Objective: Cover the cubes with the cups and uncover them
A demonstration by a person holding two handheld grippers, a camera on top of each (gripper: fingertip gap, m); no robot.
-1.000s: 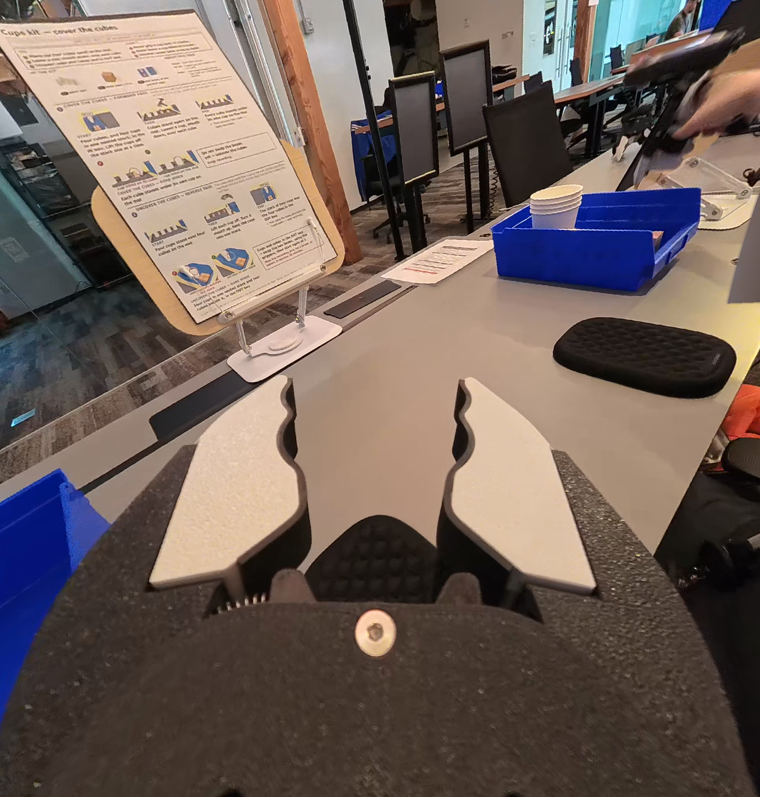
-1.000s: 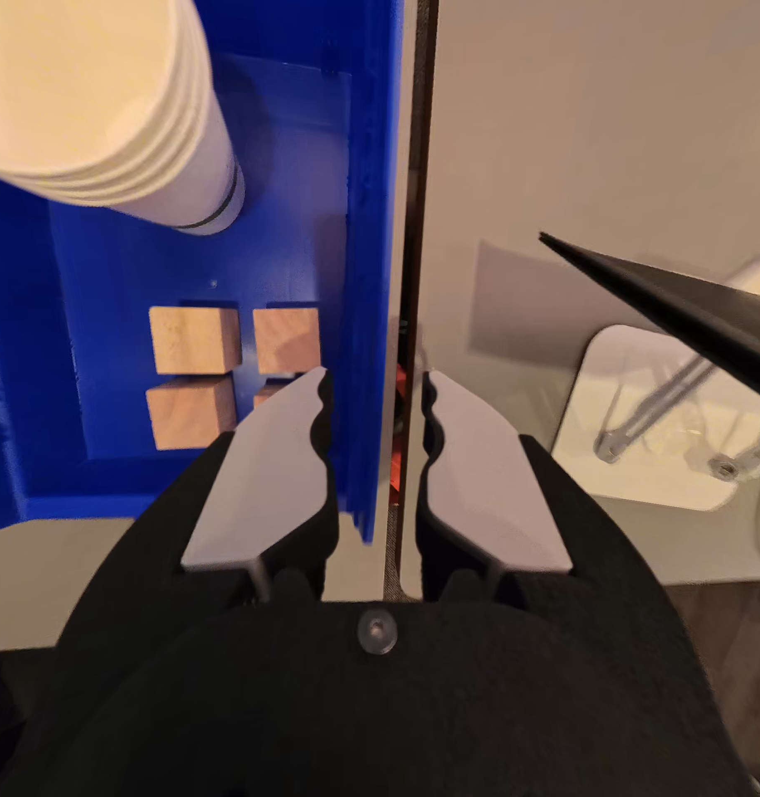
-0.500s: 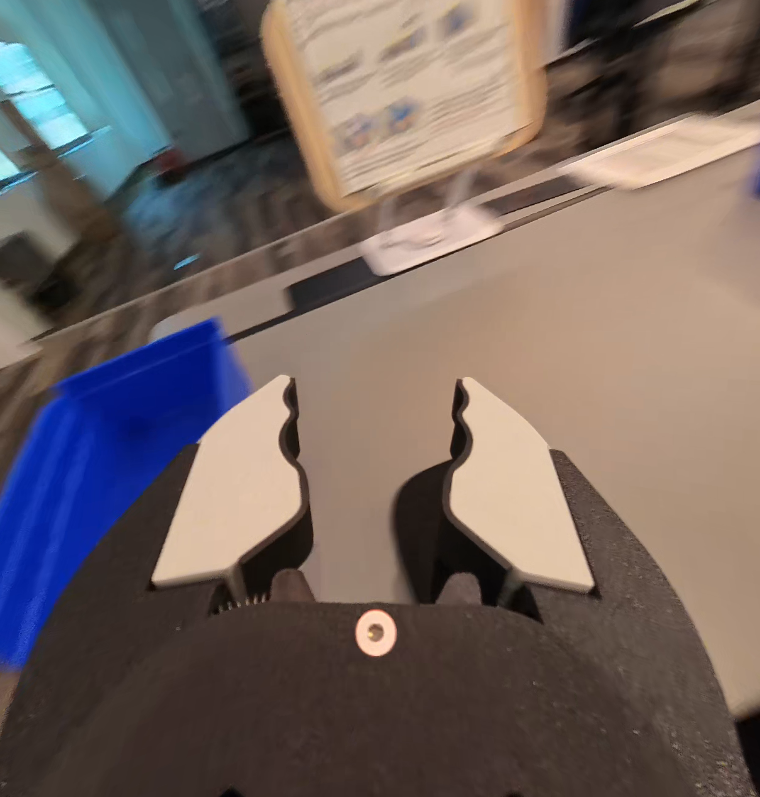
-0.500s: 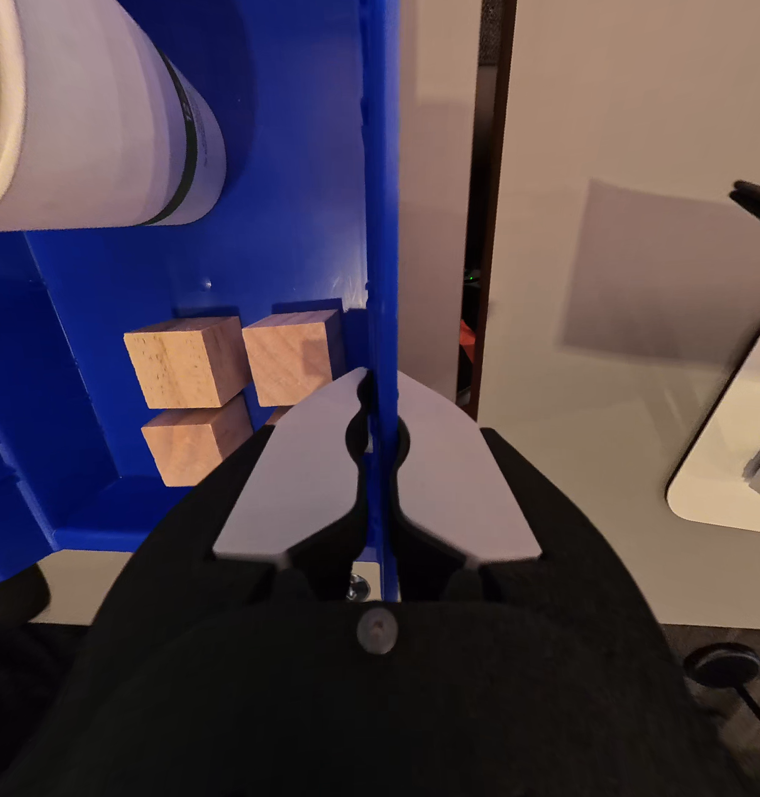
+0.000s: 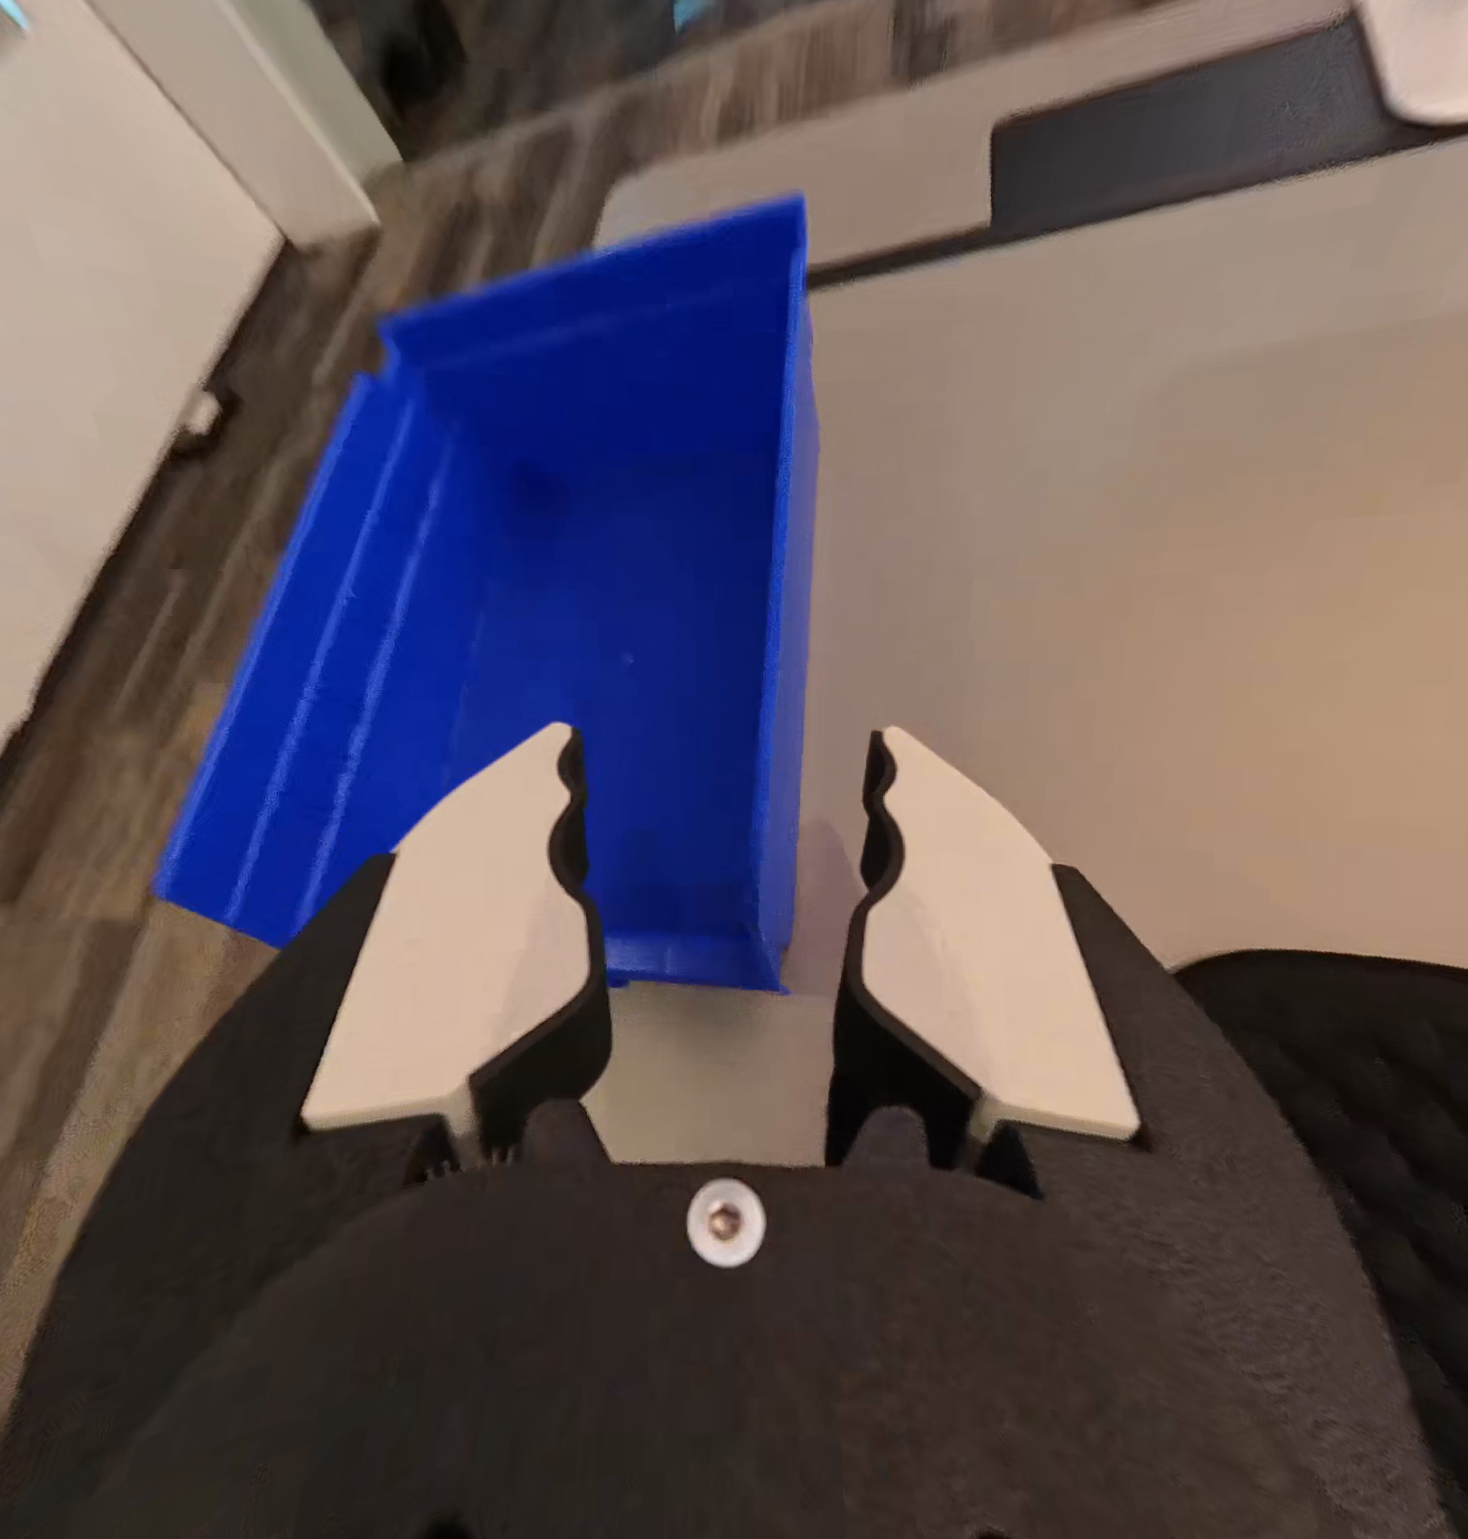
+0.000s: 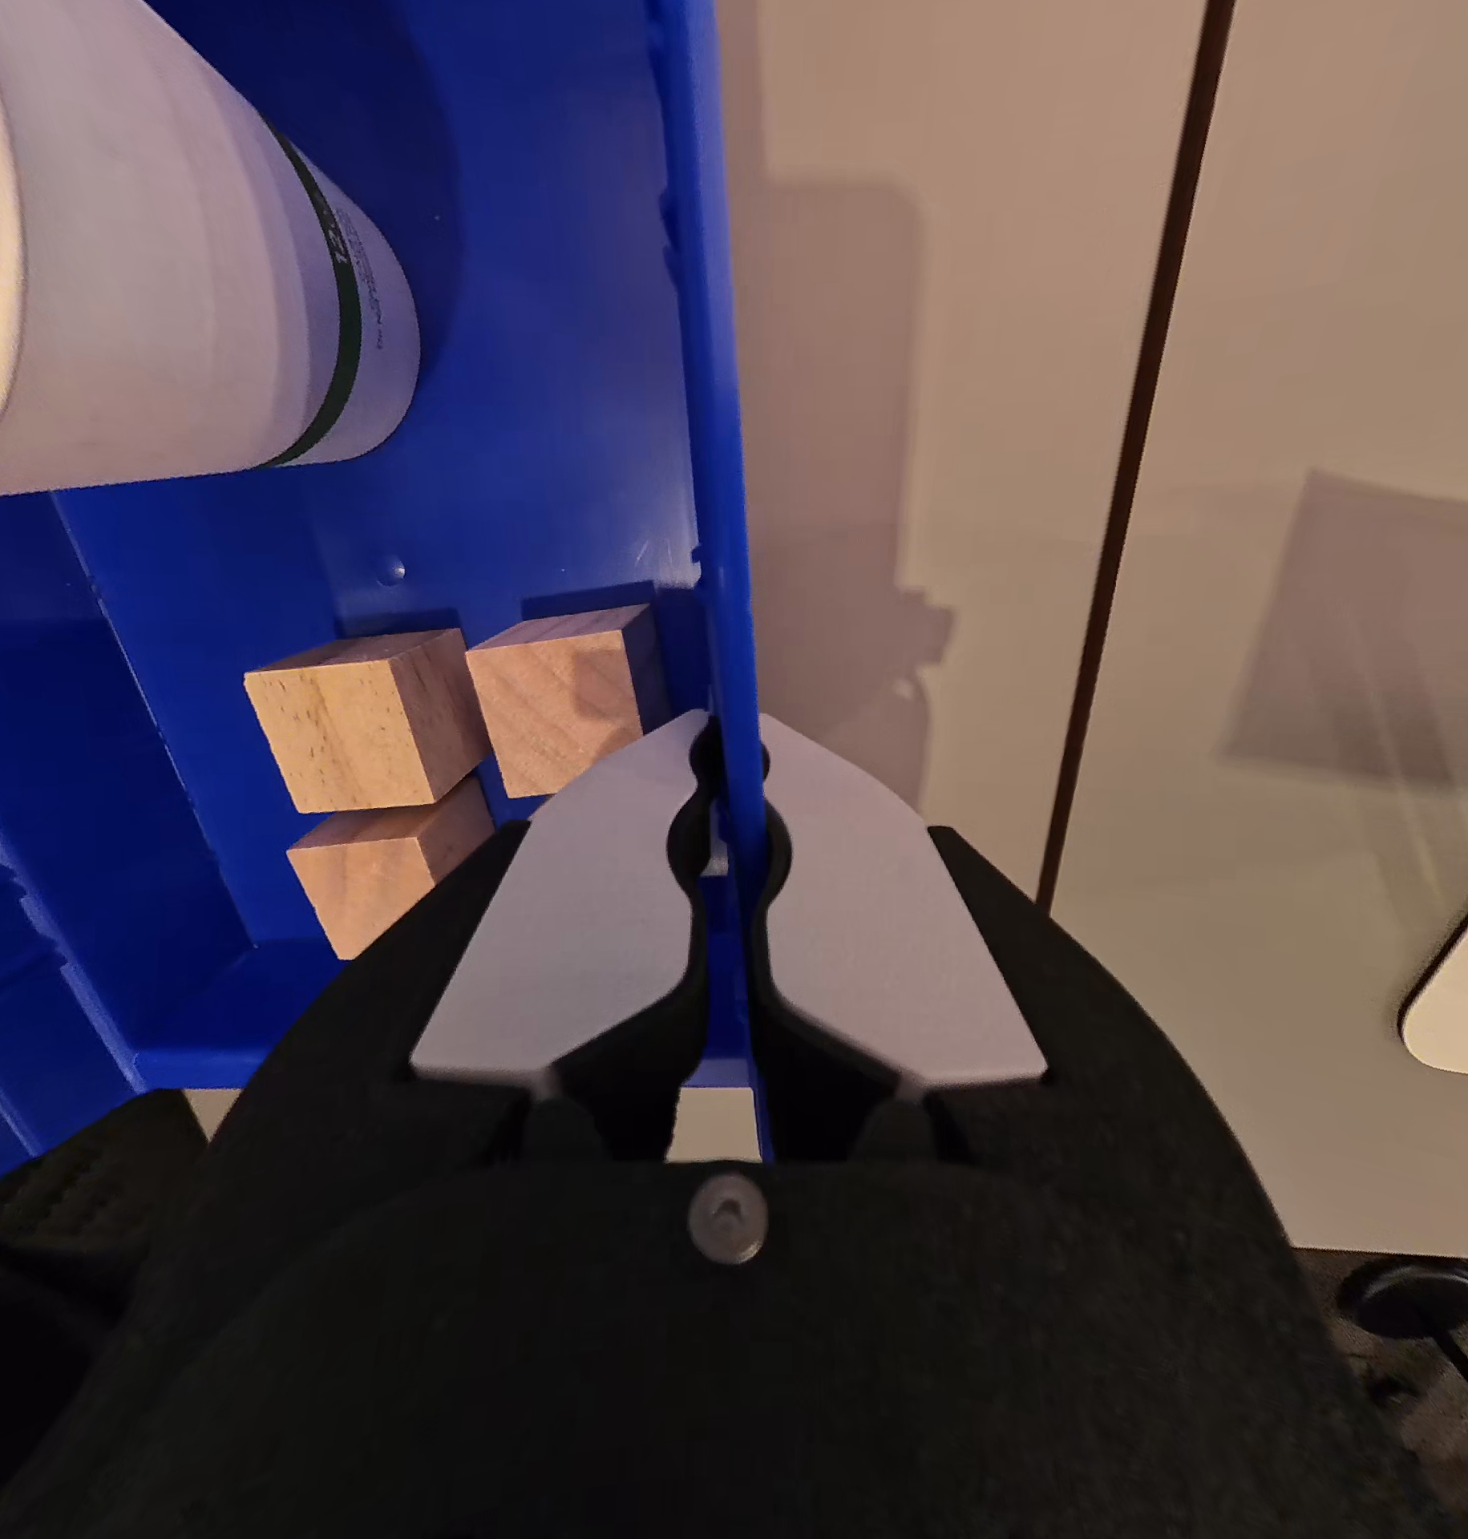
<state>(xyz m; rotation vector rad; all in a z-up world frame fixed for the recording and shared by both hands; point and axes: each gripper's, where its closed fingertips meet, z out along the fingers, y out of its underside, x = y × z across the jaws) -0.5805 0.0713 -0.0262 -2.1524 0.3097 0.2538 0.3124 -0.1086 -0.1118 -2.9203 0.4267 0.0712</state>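
Two blue plastic bins, one per wrist view. My left gripper (image 5: 722,741) hangs over an empty blue plastic bin (image 5: 547,583) sitting at the edge of the grey tabletop (image 5: 1172,583); its fingers are spread wide, nothing between them. That bin's right wall runs from 12 o'clock down toward the gap between my fingertips, near corner at about 6 o'clock of the bin. View is motion-blurred. Dark textured pad (image 5: 1380,1083) at 3 o'clock of the gripper.

My right gripper (image 6: 734,741) is pinched onto the thin right-hand wall of the other blue plastic bin (image 6: 705,416), one finger inside, one outside. Inside this bin, three light wooden cubes (image 6: 364,733) show at 9 o'clock of the fingertips, bunched close together; the nearest one sits just beside the inner finger, and whether more lie under the finger I cannot tell. Stack of white paper cups (image 6: 172,291), dark band near the base, stands at 11 o'clock in the same bin, apart from the cubes. Pale table surface (image 6: 963,416) at 3 o'clock, with a dark seam (image 6: 1130,500) running through it.
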